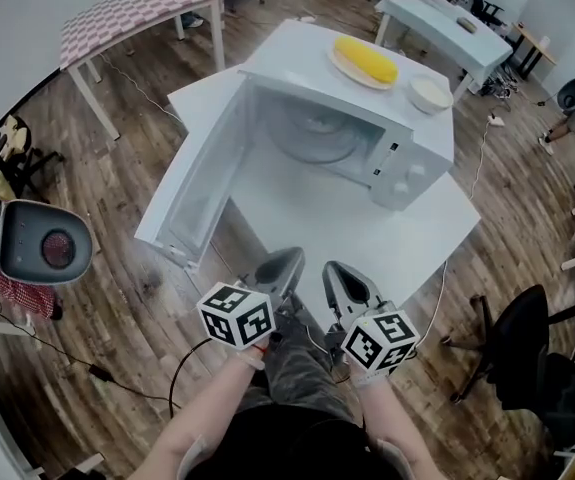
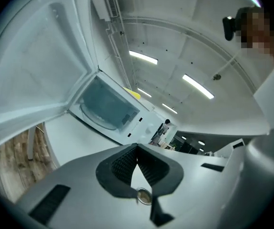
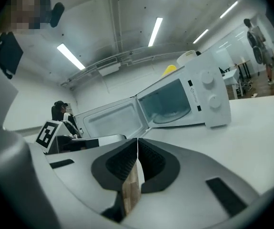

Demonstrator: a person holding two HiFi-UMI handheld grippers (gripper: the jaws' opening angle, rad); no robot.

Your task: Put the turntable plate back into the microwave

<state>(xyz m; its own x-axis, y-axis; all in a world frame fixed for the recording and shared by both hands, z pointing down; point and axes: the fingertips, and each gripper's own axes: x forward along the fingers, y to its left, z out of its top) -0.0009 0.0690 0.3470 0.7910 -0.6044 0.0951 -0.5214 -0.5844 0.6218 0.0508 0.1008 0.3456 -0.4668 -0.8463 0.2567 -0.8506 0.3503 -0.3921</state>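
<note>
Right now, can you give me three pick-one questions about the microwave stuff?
1. Where is the yellow corn on the microwave? A inside, B on top, C underneath.
2. What colour is the microwave? A black, B white, C red.
3. The microwave door is: A shut, B missing, C wide open.

Answers: 1 B, it lies up on the roof. 2 B, its body is all white. 3 C, the microwave door swings out to the left, showing the turntable plate inside.
</note>
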